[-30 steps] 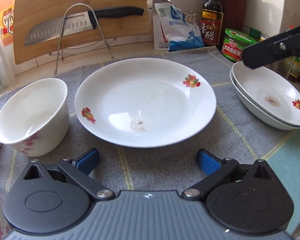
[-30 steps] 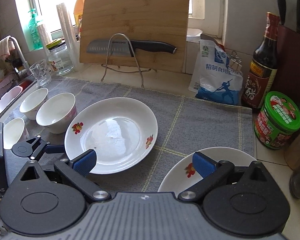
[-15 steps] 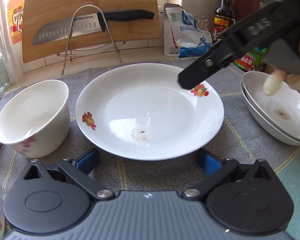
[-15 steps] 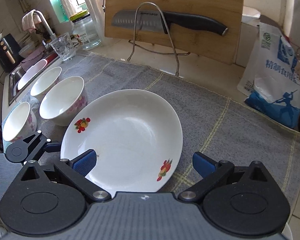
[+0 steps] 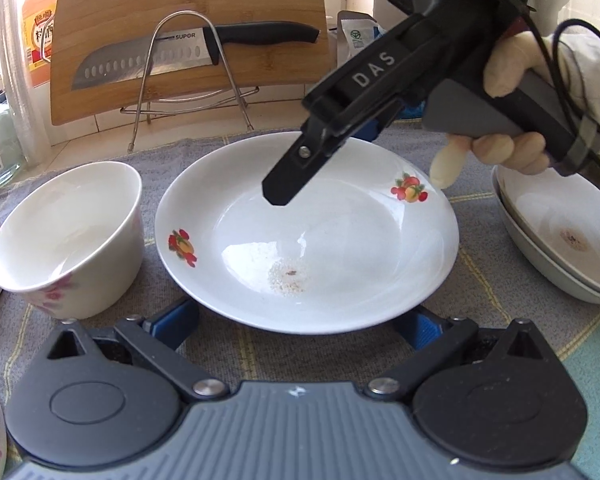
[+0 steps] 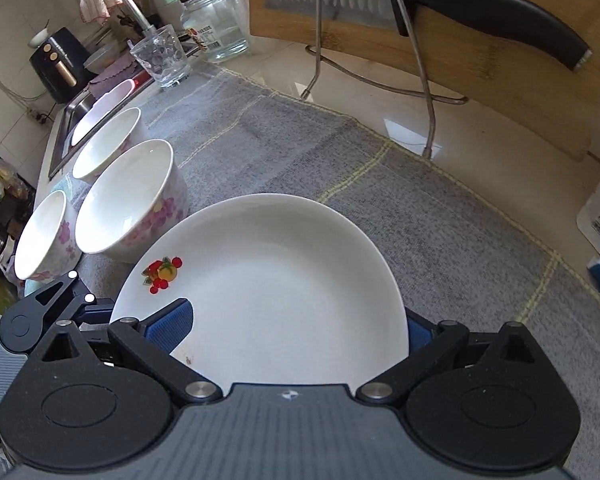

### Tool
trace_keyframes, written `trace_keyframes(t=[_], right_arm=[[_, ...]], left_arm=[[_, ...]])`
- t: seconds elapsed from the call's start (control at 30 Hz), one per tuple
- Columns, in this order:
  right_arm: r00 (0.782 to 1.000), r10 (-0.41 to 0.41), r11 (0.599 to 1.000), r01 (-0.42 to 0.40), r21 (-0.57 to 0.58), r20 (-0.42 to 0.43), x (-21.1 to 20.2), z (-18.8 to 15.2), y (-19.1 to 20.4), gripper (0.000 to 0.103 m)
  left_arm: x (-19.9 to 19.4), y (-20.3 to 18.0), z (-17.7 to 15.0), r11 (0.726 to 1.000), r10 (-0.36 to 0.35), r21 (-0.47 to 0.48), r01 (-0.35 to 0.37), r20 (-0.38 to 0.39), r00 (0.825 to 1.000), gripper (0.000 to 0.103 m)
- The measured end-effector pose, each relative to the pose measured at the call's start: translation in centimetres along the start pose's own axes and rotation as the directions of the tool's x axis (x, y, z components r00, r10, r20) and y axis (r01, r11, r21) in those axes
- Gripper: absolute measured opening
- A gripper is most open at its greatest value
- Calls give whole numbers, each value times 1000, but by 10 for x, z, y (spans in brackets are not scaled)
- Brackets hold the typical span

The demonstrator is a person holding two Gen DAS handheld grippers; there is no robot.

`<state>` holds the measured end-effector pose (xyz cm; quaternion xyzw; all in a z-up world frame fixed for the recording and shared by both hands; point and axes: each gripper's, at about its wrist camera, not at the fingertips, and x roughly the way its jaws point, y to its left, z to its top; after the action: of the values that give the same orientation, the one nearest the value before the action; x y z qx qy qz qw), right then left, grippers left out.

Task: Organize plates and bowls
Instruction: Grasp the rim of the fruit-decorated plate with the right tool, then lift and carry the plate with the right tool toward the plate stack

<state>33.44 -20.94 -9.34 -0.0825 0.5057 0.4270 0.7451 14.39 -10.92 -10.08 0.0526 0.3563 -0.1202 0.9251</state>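
Both grippers at the fruit-print plate (image 5: 340, 240), neither gripping.
We see left gripper (image 5: 300, 322) spread wide at its near rim, right gripper (image 6: 296, 328) wide over its far edge; plate flat on grey cloth (image 5: 220, 344).

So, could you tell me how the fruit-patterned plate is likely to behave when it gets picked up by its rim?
The plate looks like rigid glazed ceramic, so it should stay stiff but could chip if knocked. Its glossy surface probably makes it slippery between the pads. It is wide and shallow, so gripped at one edge by the right hand-held gripper it will likely droop.
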Motion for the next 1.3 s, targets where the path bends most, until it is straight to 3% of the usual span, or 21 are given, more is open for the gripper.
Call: trace_keyframes(t=[0.37, 0.63, 1.3], right_arm=[[989, 137, 989, -140, -40, -63, 8, 23, -14, 103], [970, 228, 973, -225, 51, -84, 5, 29, -28, 103], [977, 201, 978, -197, 66, -74, -1, 27, -23, 103]], left_arm=[[0, 1, 1, 1000, -22, 21, 22, 1, 1000, 103], [-1, 2, 0, 999, -37, 36, 37, 10, 999, 102], [1, 5, 6, 996, -66, 60, 67, -11, 998, 102]])
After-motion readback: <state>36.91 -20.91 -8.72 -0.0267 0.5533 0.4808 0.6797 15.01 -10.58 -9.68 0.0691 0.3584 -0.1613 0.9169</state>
